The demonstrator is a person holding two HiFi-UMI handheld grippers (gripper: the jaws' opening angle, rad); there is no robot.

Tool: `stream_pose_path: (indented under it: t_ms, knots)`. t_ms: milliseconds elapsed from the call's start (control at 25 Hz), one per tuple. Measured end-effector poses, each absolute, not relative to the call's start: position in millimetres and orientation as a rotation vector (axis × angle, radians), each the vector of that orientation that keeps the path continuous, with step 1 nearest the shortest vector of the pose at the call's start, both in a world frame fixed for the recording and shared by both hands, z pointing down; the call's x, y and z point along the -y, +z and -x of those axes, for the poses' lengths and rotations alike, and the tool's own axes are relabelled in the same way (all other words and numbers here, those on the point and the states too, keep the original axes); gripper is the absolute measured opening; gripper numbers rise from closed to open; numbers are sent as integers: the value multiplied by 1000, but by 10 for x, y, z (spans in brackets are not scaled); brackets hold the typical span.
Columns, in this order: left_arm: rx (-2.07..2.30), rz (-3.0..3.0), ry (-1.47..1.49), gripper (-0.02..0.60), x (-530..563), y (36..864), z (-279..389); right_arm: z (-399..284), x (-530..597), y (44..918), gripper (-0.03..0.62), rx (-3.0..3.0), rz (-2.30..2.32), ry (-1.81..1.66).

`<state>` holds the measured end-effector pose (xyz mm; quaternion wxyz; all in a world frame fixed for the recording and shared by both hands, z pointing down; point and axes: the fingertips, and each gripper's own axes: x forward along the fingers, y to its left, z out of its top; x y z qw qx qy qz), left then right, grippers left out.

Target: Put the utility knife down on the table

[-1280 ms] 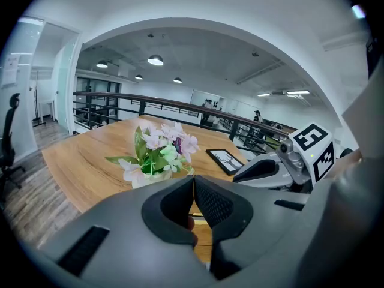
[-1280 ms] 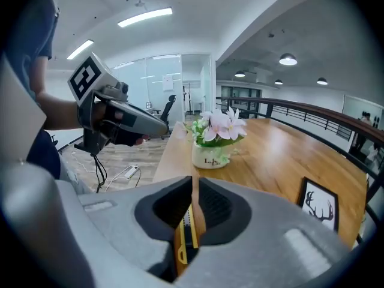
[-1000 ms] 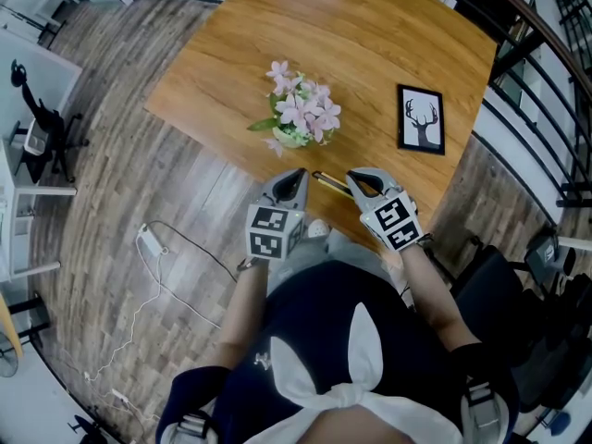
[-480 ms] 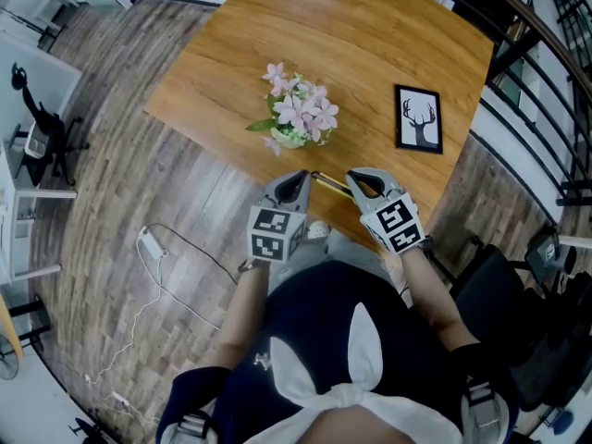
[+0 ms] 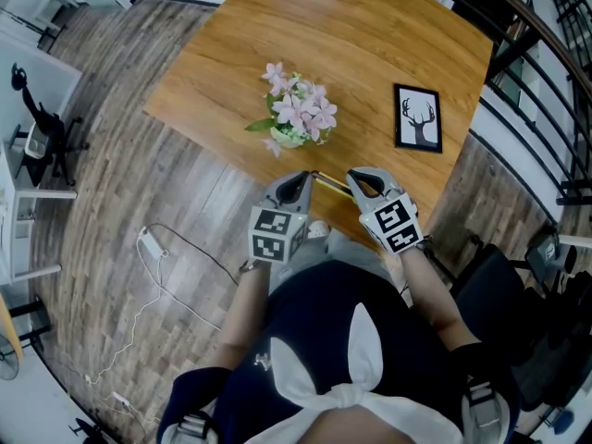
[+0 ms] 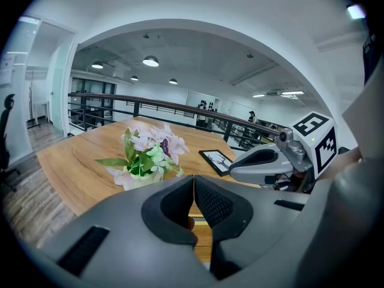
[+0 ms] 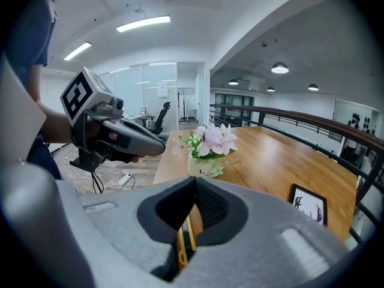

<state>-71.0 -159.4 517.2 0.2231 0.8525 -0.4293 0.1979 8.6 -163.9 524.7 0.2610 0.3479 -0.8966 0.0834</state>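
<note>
The utility knife (image 5: 330, 182), yellow and black, lies on the wooden table (image 5: 370, 35) close to its near edge, between the tips of my two grippers. My right gripper (image 5: 356, 178) hangs just above its right end with the jaws shut and nothing between the pads. In the right gripper view the knife (image 7: 183, 245) shows through the hollow behind the shut tips (image 7: 195, 182). My left gripper (image 5: 298, 177) is shut and empty at the knife's left end. In its own view the left gripper (image 6: 194, 179) has its jaws meeting.
A small pot of pink flowers (image 5: 298, 117) stands mid-table beyond the grippers. A framed deer picture (image 5: 419, 118) lies to the right. A cable and power strip (image 5: 148, 241) trail on the floor at the left. A dark railing (image 5: 546, 44) runs past the table's right side.
</note>
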Motion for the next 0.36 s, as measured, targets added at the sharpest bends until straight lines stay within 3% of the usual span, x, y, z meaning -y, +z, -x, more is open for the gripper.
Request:
stream_pose_path:
  t_ms: [360]
  knots:
    - [1180, -2366, 544, 20, 1611, 5177, 690, -94, 1648, 5255, -3, 2406, -941, 239]
